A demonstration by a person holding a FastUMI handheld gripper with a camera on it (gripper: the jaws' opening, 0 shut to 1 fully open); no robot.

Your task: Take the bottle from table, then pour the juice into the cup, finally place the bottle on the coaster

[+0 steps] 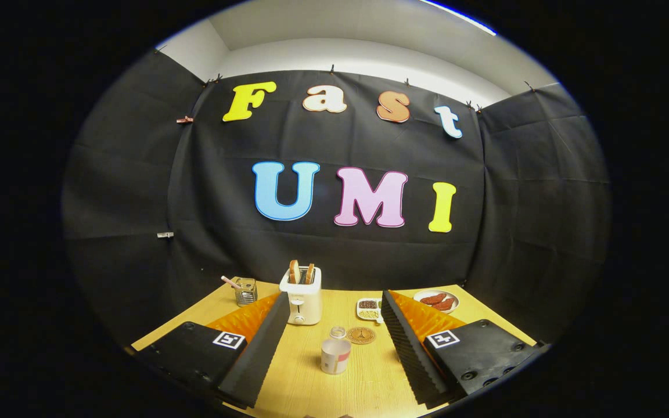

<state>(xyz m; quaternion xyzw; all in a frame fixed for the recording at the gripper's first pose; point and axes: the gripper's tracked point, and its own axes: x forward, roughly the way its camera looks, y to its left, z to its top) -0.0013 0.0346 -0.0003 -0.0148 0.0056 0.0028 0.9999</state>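
**Gripper held wide above the table**

While your gripper (334,360) is hovering with its fingers spread wide and gripping nothing, a glass jar (245,291) is standing far left, a toaster (301,302) beside it; the cup (335,355) is sitting between the fingers, the small bottle (338,332) just behind it, the coaster (361,335) to its right.

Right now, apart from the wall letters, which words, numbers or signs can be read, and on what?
None can be read.
On the open gripper: square coded markers, no words.
On the coaster: an emblem, too small.
On the cup: a red band, no legible print.
On the toaster: a blurred mark.
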